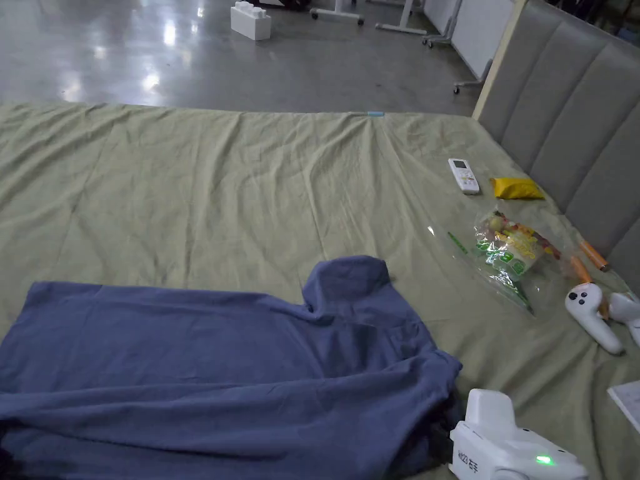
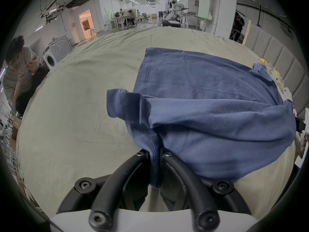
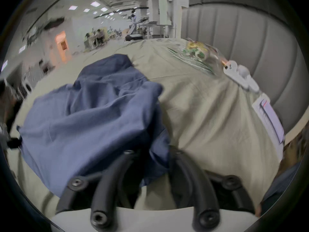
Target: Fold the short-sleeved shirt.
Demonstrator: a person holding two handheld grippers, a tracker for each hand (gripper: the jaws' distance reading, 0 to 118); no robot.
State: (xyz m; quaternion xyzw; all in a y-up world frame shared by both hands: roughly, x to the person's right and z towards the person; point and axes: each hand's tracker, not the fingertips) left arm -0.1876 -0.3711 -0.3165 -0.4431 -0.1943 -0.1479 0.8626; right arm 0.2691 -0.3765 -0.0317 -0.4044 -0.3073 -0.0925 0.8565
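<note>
A blue short-sleeved shirt [image 1: 206, 350] lies spread across the near part of a bed covered with a pale green sheet [image 1: 219, 181]. One sleeve [image 1: 350, 281] pokes up toward the far side. In the left gripper view the shirt [image 2: 209, 93] has its near hem bunched and pulled between my left gripper's [image 2: 154, 153] jaws, which are shut on the cloth. In the right gripper view, which is blurred, the shirt [image 3: 93, 111] runs down between my right gripper's [image 3: 149, 152] jaws, shut on its edge. The right gripper's white body [image 1: 506, 444] sits at the shirt's near right corner.
On the sheet's right side lie a white remote [image 1: 463, 175], a yellow packet [image 1: 516, 188], a clear bag of snacks [image 1: 509, 250] and two white hand controllers [image 1: 594, 315]. A padded grey headboard [image 1: 562, 112] rises on the right. A person [image 2: 18, 71] crouches beside the bed at the left.
</note>
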